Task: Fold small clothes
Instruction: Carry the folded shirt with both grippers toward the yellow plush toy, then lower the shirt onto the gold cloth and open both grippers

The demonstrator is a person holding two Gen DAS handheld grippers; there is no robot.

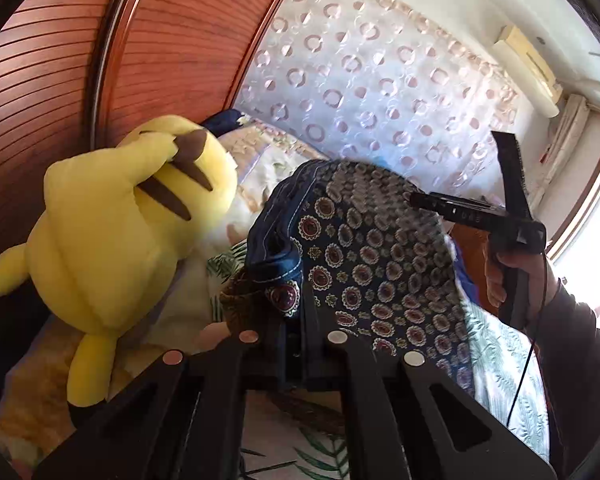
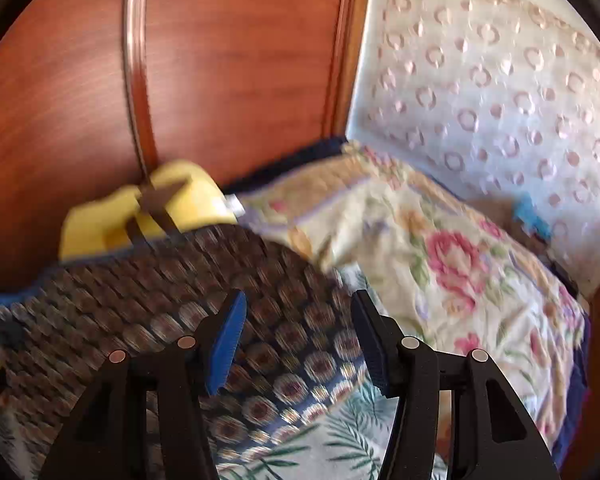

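A small dark-blue garment with round medallion print [image 1: 380,264] hangs bunched over the bed, its stitched hem folded at the left. My left gripper [image 1: 296,320] is shut on the cloth near that hem, and the fabric hides its fingertips. In the left wrist view my right gripper [image 1: 460,172] is at the garment's far right edge, held by a person's hand [image 1: 516,276], with its jaws spread wide. In the right wrist view the right gripper [image 2: 300,340] stands open. The garment [image 2: 140,300] lies blurred behind its blue pads [image 2: 228,340], which do not press on it.
A yellow plush toy [image 1: 112,232] lies on the left against the wooden wardrobe [image 1: 60,80]. A floral pillow [image 2: 440,260] sits at the back right below the patterned curtain [image 2: 500,100]. A leaf-print sheet [image 2: 340,432] covers the bed under the garment.
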